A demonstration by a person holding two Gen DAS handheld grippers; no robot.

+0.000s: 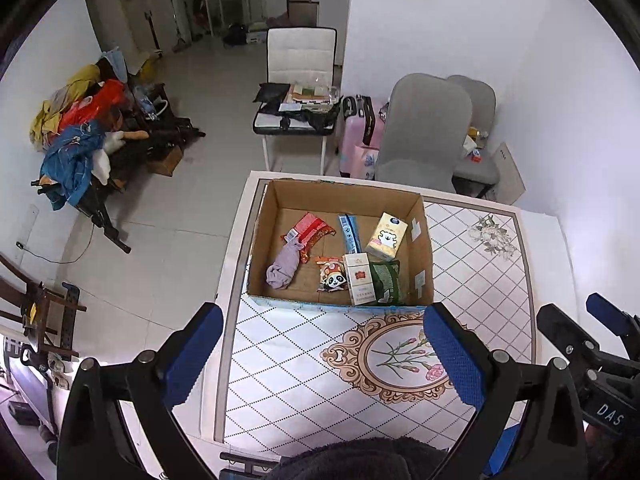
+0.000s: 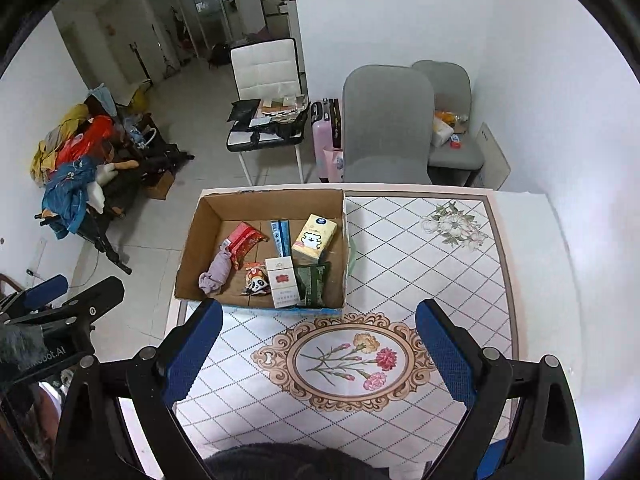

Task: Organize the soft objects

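Note:
An open cardboard box [image 1: 276,200] [image 2: 192,236] stands on the far left part of the patterned table [image 1: 304,380] [image 2: 420,272]. Inside lie a lilac sock [image 1: 285,266] [image 2: 216,274], a red pouch [image 1: 310,230] [image 2: 245,242], a yellow tissue pack [image 1: 386,236] [image 2: 314,237], a panda packet [image 1: 332,278] [image 2: 256,282], a white-and-red carton [image 1: 360,280] [image 2: 282,282], a green packet [image 1: 386,282] [image 2: 314,284] and a blue strip [image 1: 350,234] [image 2: 282,236]. My left gripper [image 1: 322,354] and right gripper [image 2: 320,354] are open and empty, held above the table in front of the box.
Grey chairs [image 1: 424,132] [image 2: 386,120] stand behind the table. A white chair [image 1: 298,80] with papers and a pink suitcase [image 1: 360,128] stand on the floor. A rack heaped with clothes [image 1: 76,140] is at the left wall.

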